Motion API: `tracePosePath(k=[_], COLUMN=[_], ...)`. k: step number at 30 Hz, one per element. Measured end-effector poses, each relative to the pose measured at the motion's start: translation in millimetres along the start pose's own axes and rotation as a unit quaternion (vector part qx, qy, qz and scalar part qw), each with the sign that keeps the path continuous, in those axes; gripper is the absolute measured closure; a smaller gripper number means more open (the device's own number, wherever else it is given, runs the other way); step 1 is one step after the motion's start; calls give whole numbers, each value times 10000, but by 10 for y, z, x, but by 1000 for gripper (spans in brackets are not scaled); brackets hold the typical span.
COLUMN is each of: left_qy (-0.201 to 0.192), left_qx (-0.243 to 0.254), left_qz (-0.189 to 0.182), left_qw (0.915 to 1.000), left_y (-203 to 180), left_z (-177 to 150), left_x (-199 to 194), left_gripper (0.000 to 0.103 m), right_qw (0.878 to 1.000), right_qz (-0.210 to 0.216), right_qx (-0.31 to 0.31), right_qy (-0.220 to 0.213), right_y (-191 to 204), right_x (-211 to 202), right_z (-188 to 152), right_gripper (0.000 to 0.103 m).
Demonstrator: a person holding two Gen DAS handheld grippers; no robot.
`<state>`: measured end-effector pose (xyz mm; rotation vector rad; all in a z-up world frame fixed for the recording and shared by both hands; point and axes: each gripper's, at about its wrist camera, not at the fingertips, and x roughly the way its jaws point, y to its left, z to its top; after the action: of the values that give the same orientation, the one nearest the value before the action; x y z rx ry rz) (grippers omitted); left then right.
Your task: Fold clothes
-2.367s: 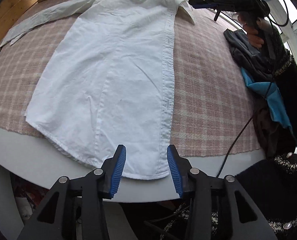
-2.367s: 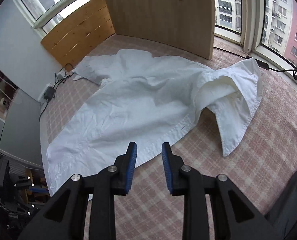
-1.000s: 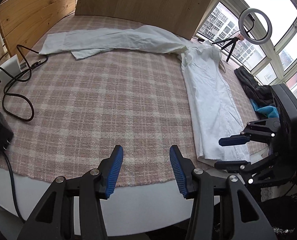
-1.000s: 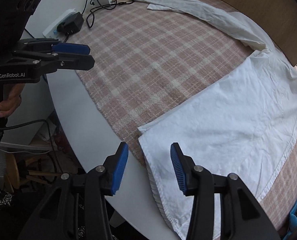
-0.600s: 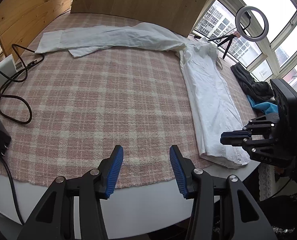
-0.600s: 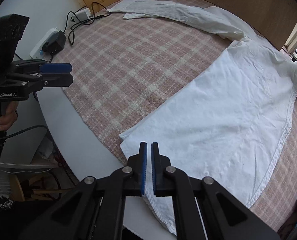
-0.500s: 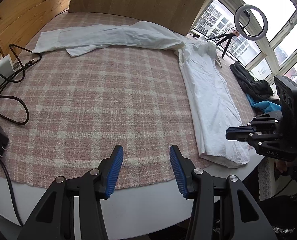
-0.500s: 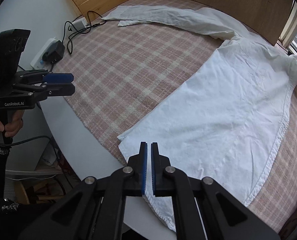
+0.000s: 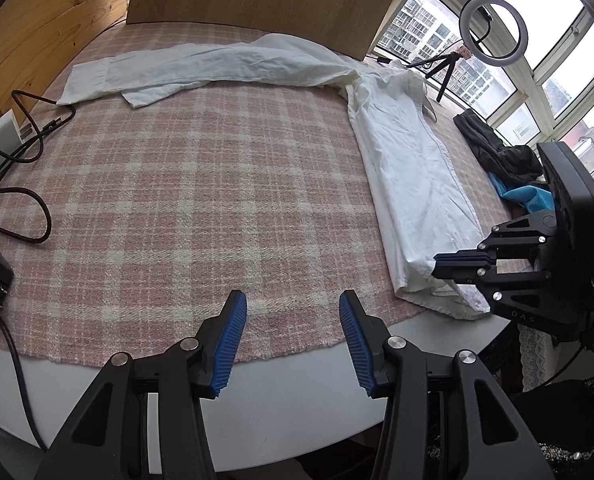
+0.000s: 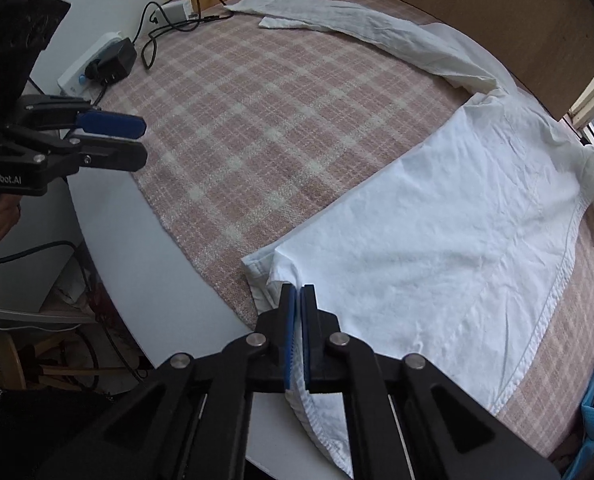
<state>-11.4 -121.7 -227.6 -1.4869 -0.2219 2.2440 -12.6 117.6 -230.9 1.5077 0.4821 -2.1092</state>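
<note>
A white shirt lies on the right half of a pink plaid cloth, one sleeve stretched to the far left. In the right wrist view my right gripper is shut on the shirt's near bottom corner, and the hem is bunched and raised a little there. The left wrist view shows the same gripper pinching the corner at the table's right edge. My left gripper stands open over bare plaid cloth near the front edge, holding nothing; it shows at the left in the right wrist view.
The plaid cloth covers a round white table. Black cables and a power strip lie at the left. A pile of dark and blue clothes sits far right. A ring light stands by the windows.
My right gripper has shut on the shirt's bottom corner and risen slightly, pulling the hem up. The left gripper has stayed open in the same place.
</note>
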Motion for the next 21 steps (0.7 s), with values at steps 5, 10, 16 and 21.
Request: tracePosePath(k=[5,10,16,21], left_qy=[35,91,252,543], left_qx=[-65,51,158,435], left_qz=[5,-64,-605,-906], left_qw=[10000,9999,9977,9935], left_y=[38,-37,-292,-669], left_z=[-27,-2,85,250], left_x=[30,94,263,627], left_gripper=[57,57,57,57], right_qw=[9919,9812,9782,9751], right_qz=[361,505,473,532], right_qx=[1063,1618,1700,1752], right_qy=[-601,-917,-1091,-1255], right_y=[-439,-660,-733,-775], right_x=[-473,-675,-785,-882], right_z=[-44,0,29,0], right_gripper=[100,100,100,100])
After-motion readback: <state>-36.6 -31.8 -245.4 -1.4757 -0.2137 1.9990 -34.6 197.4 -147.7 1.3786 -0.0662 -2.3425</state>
